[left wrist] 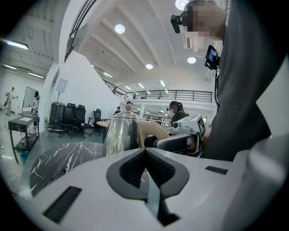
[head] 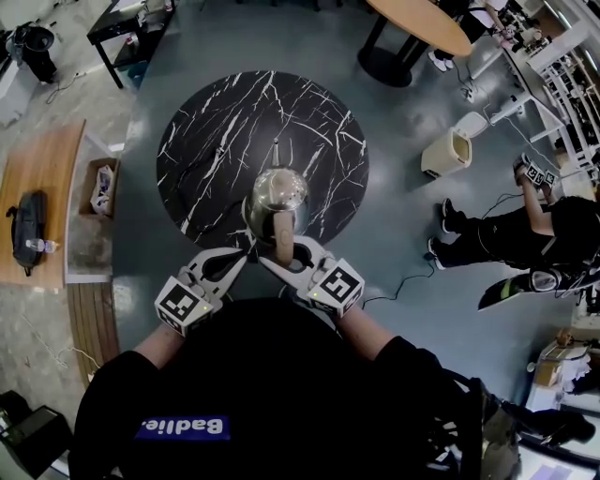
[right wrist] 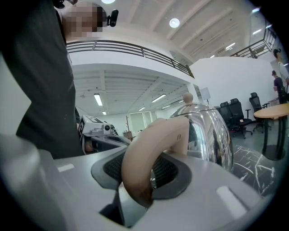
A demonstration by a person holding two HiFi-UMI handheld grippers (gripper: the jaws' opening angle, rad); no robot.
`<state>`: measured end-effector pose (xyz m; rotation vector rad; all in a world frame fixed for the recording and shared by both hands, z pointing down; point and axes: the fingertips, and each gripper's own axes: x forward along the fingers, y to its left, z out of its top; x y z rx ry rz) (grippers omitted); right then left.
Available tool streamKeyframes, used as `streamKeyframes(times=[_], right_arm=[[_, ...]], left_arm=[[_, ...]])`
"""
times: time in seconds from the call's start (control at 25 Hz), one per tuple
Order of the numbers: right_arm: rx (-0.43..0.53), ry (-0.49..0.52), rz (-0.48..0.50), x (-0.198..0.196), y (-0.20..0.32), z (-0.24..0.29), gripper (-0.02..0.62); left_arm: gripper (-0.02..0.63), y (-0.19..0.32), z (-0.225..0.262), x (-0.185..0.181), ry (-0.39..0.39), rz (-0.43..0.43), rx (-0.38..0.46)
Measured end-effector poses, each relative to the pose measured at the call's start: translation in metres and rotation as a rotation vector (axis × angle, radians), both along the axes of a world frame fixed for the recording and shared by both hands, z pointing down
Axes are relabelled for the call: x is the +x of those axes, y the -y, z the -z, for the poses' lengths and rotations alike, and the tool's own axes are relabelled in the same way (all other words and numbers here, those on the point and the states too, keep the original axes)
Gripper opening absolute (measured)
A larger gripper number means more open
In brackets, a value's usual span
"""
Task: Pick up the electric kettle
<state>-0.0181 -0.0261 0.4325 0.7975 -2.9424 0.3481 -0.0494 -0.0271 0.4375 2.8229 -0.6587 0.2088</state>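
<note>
A shiny steel electric kettle with a knobbed lid and a beige loop handle is over the near edge of the round black marble table. Whether it rests on the table or hangs just off it I cannot tell. My right gripper is shut on the handle, whose loop runs between the ribbed pads, with the steel body just beyond. My left gripper hovers beside the kettle on its left, jaws shut and holding nothing. From there the kettle shows ahead.
A white bin stands on the floor right of the table, and a person sits further right. A wooden tabletop is at the back right. A black bag lies on a wooden bench at left. Office chairs line the far wall.
</note>
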Motion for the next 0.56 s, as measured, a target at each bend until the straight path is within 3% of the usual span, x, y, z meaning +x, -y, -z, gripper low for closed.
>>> streamKeyframes(times=[0.56], right_arm=[[-0.011, 0.010, -0.014, 0.0002, 0.0050, -0.0020, 0.135]], left_arm=[[0.006, 0.0022, -0.0013, -0.0027, 0.001, 0.007, 0.003]])
